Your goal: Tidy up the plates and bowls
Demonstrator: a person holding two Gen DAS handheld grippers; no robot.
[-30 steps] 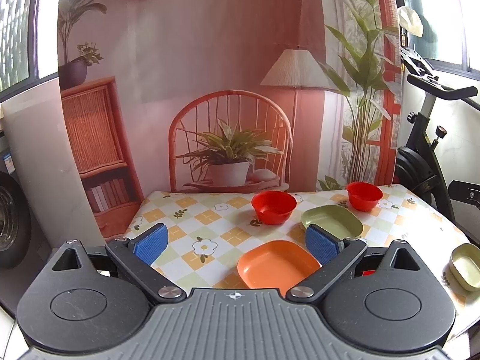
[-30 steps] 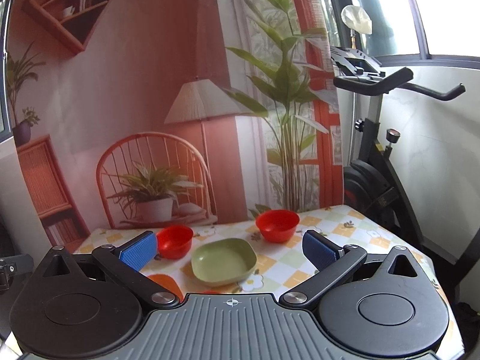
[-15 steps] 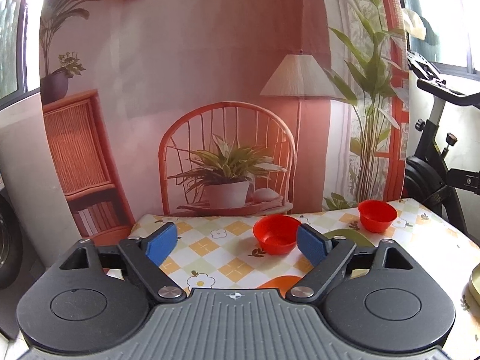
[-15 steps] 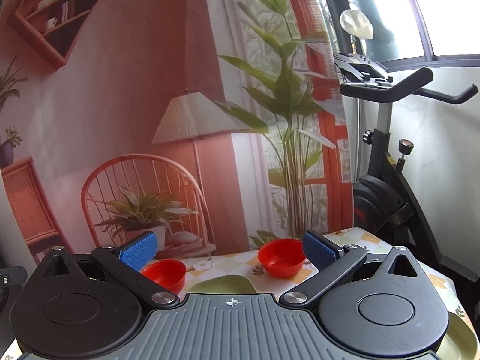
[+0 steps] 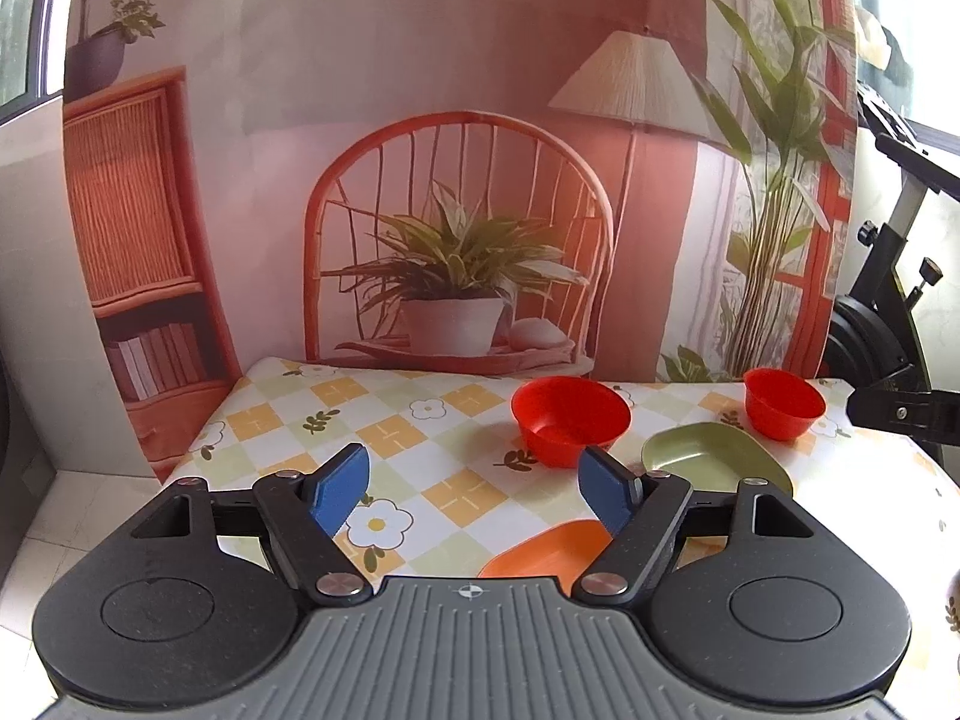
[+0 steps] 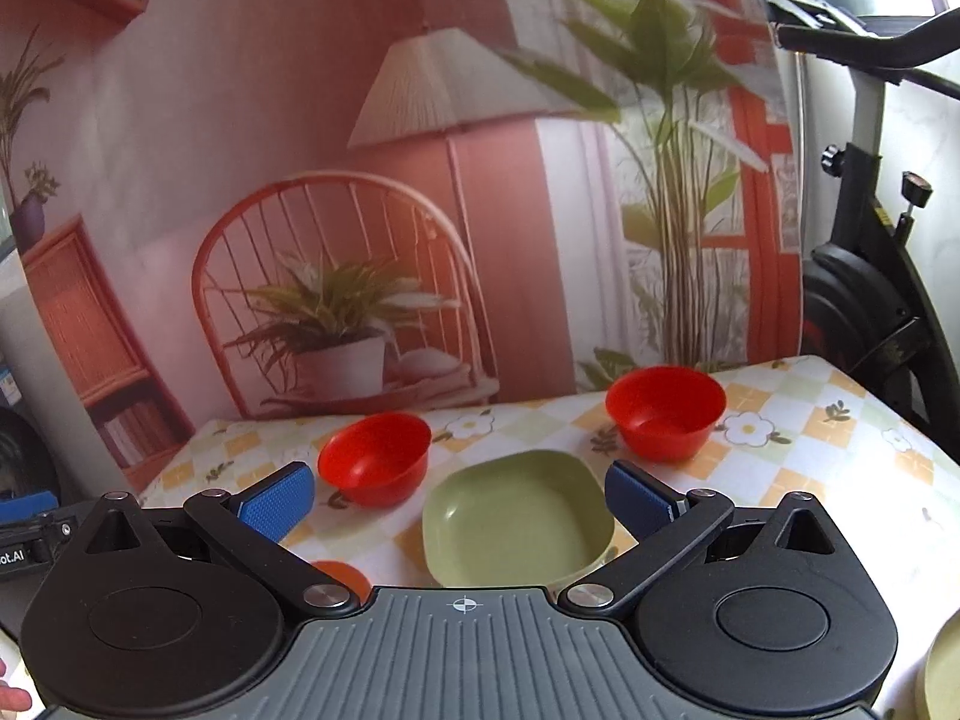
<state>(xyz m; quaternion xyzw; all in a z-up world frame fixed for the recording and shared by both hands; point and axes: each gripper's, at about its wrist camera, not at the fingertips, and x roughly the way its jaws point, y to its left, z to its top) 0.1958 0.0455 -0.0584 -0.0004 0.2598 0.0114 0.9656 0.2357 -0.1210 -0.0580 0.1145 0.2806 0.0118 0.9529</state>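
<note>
Left gripper: jaws spread wide, nothing between the blue pads. It hangs above the near left part of the desk, which carries a checked cloth with flower prints.

Right gripper: jaws spread wide, empty. The green plate appears between its fingers in the lower centre of the right wrist view, with no contact visible.

Task items, left wrist view:
- Near red bowl, upright, centre right of the frame.
- Far red bowl, upright, at the right edge of the desk, well apart from the near one.
- Green plate, between the two bowls and nearer the camera.
- Orange plate, lower centre, partly hidden behind the gripper body.

Right wrist view:
- Left red bowl, just beside the upper left corner of the green plate.
- Right red bowl, beyond the plate's upper right corner.
- Orange plate, only a sliver visible at lower left.
- A pale green dish shows at the lower right edge.

An exercise bike stands right of the desk.
</note>
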